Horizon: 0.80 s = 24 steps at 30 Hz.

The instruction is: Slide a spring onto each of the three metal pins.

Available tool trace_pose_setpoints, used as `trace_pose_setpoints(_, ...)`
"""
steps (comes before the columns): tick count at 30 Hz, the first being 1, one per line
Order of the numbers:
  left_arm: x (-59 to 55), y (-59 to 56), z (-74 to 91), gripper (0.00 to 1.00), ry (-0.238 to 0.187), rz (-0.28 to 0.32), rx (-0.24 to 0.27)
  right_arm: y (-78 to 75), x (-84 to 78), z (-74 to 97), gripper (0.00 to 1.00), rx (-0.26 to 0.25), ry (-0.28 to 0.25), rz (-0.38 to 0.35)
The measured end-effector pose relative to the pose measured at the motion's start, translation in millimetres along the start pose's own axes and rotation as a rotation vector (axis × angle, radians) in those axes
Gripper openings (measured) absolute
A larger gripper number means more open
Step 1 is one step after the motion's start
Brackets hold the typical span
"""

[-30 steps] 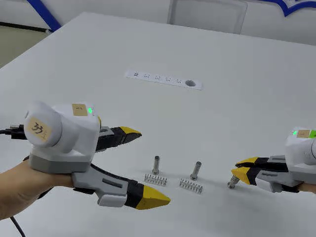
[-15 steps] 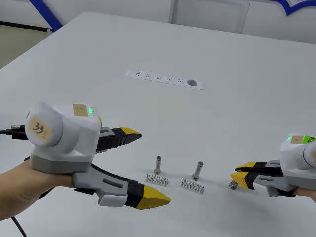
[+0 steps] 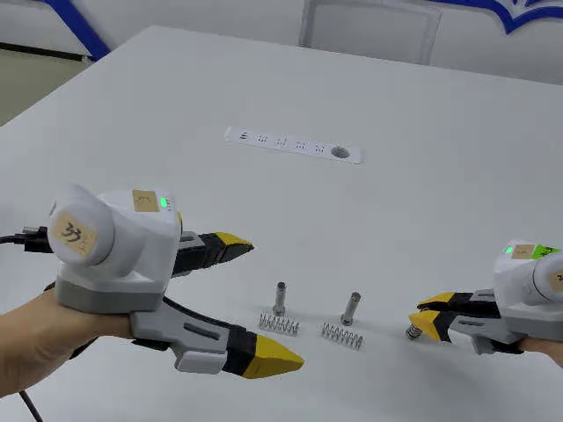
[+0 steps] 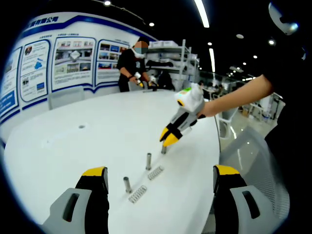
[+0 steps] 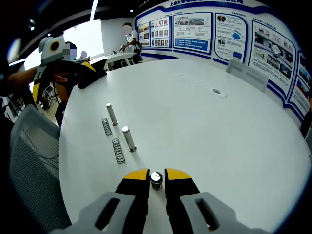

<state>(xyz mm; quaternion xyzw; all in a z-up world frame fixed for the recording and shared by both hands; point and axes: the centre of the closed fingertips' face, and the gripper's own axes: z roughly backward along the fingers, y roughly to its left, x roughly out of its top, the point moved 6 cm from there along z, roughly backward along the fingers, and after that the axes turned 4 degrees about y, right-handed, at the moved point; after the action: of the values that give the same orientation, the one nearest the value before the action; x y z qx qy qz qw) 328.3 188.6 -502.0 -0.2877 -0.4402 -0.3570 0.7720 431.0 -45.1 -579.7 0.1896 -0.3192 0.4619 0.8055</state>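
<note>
1. Pin (image 5: 156,179) with its spring (image 3: 412,332) sits clamped in your right gripper (image 5: 156,175); let go straight, don't tip it.
2. Left gripper (image 4: 160,171) gapes wide; pinch a loose spring (image 3: 278,323) off the table (image 3: 396,220) next.

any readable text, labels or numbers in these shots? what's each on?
"33": handwritten on the tan sticker on the rear of the left gripper.
Top sticker on the same gripper: too blurred to read.
Small sticker on the right gripper: too small to read.
Wall posters: headings and print too small to read.
</note>
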Motion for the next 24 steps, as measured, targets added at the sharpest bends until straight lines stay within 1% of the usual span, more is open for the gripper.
trace_pose_setpoints(2,2.7,-0.9,0.3,0.91,-0.018,0.007,-0.003,-0.6,2.7,3.8,0.15,0.001,-0.008,-0.005)
trace_pose_setpoints(5,4.0,-0.8,-0.1,0.90,-0.017,0.003,-0.001,-0.9,7.6,9.8,0.16,-0.007,-0.012,0.005)
trace_pose_setpoints(6,4.6,-1.0,-0.4,0.90,-0.017,0.000,-0.002,-1.3,10.2,12.2,0.16,-0.016,-0.020,0.006)
trace_pose_setpoints(7,5.7,-1.6,-0.6,0.90,-0.019,-0.002,-0.004,-1.0,15.5,16.1,0.16,-0.027,-0.039,0.005)
trace_pose_setpoints(9,7.5,-2.4,-1.0,0.90,-0.027,-0.006,-0.007,3.9,24.1,20.5,0.16,-0.028,-0.061,0.016)
trace_pose_setpoints(12,7.9,-2.7,-2.0,0.90,-0.024,-0.010,-0.009,14.1,33.8,20.8,0.17,-0.008,-0.076,0.047)
trace_pose_setpoints(14,7.8,-3.2,-2.3,0.90,-0.020,-0.018,-0.009,21.4,37.1,17.7,0.17,0.017,-0.077,0.068)
trace_pose_setpoints(16,8.0,-4.0,-2.1,0.90,-0.021,-0.019,-0.011,28.3,39.1,14.9,0.17,0.031,-0.075,0.076)
trace_pose_setpoints(21,7.7,-1.2,1.2,0.90,-0.022,-0.020,0.002,44.1,37.2,2.5,0.17,0.073,-0.046,0.105)
trace_pose_setpoints(23,8.2,0.8,3.1,0.90,-0.026,-0.017,0.008,51.4,35.8,-2.5,0.17,0.099,-0.032,0.110)
trace_pose_setpoints(24,8.2,2.4,4.0,0.90,-0.028,-0.016,0.012,55.8,34.5,-5.3,0.17,0.115,-0.015,0.135)
